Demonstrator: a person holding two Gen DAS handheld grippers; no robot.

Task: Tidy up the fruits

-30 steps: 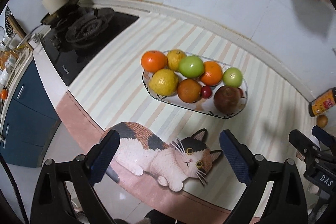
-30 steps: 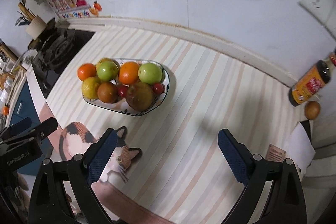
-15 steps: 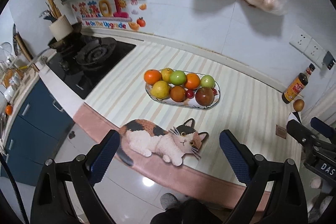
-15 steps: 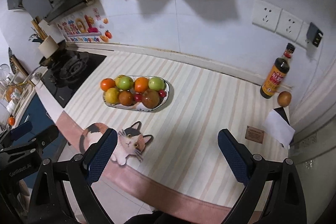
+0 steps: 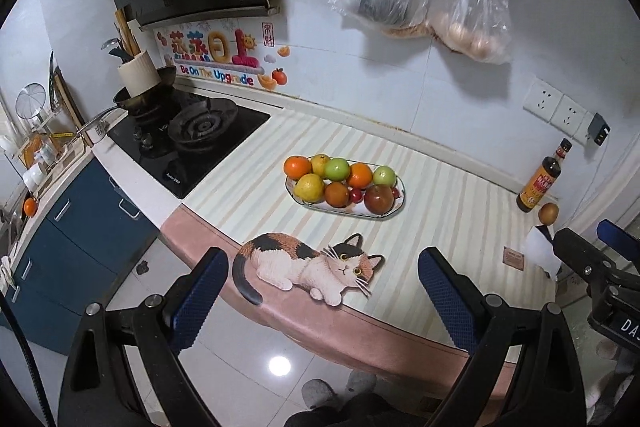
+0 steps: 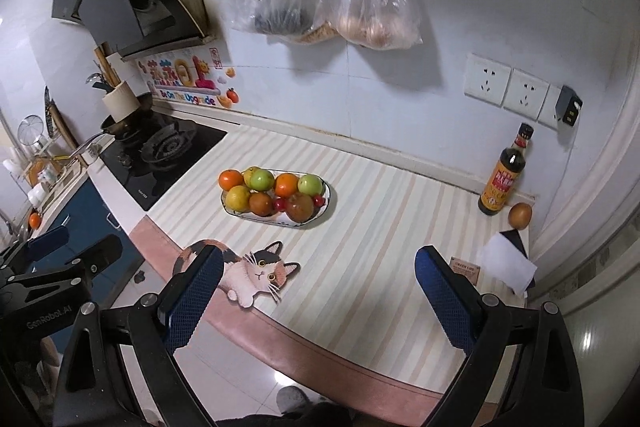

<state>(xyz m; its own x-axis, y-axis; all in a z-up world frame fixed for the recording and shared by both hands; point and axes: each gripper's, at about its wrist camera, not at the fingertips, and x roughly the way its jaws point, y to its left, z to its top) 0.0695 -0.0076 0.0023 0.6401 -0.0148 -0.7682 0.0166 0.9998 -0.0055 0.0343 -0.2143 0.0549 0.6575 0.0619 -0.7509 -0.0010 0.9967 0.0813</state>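
Striped kitchen table (image 5: 440, 195) now lies well below both hand-held grippers, left (image 5: 320, 291) and right (image 6: 318, 287), pulled back, released and empty; the heaped oval white fruit plate (image 6: 327, 201) sits apart, suggesting sorting is done.

A dish (image 6: 326, 201) of fruit (image 6: 286, 185) sits mid-counter, the stove (image 6: 160, 155) to its left. Far right stands a bottle (image 6: 502, 179), an egg (image 6: 520, 215) beside it.
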